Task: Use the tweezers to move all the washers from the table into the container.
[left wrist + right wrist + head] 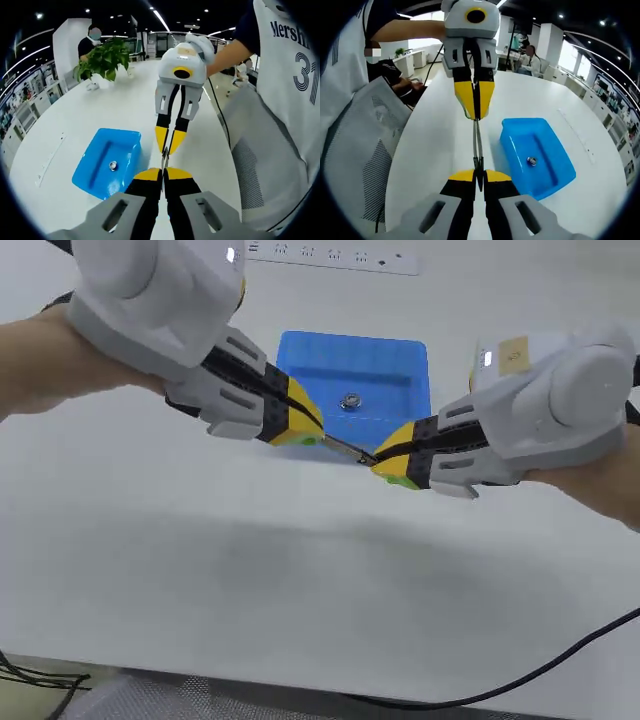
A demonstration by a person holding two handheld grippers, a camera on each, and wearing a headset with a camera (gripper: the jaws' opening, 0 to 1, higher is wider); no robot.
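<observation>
- The left gripper [305,430] comes in from the left side of the head view, and the right gripper [392,462] from the right side. Their yellow tips face each other and are close together.
- The tweezers [345,449] bridge the short gap between the tips. The jaws of both grippers are pressed together on them, one gripper at each end.
- The blue container [300,342] stands on the white table [250,580], just behind the tips. Its near rim is right beside the tweezers.
- One washer [350,401] lies on the floor of the container, near the middle and apart from the walls.
- In front of the grippers, a wide bare part of the table reaches to its near edge.
- A black cable [560,660] crosses the near right corner.
- A white power strip [330,254] lies beyond the container, along the far side.
</observation>
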